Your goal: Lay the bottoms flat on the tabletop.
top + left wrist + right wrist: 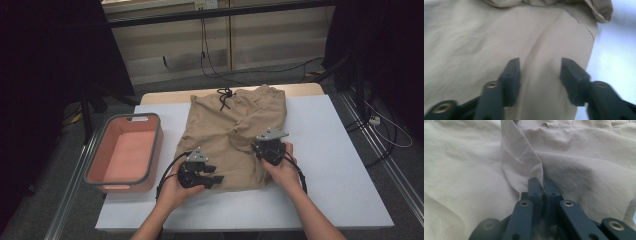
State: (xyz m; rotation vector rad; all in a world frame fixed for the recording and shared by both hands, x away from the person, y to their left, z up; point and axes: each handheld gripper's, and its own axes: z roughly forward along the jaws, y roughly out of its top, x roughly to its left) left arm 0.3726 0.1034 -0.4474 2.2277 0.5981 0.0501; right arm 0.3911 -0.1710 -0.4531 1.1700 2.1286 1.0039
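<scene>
Tan drawstring trousers (235,127) lie folded on the white table (330,165), with the black cord (225,96) at the far end. My left gripper (216,174) rests on the cloth's near left edge. In the left gripper view its jaws (540,72) stand apart over a low ridge of the tan cloth (486,37), and the pads do not press on it. My right gripper (261,148) sits on the near right part of the garment. In the right gripper view it (542,182) is shut on a raised fold of the cloth (521,157).
A pink bin with a grey rim (155,145) stands at the table's left edge, close to my left hand. Bare white tabletop lies to the right of the trousers and along the near edge. Cables run across the floor beyond the table.
</scene>
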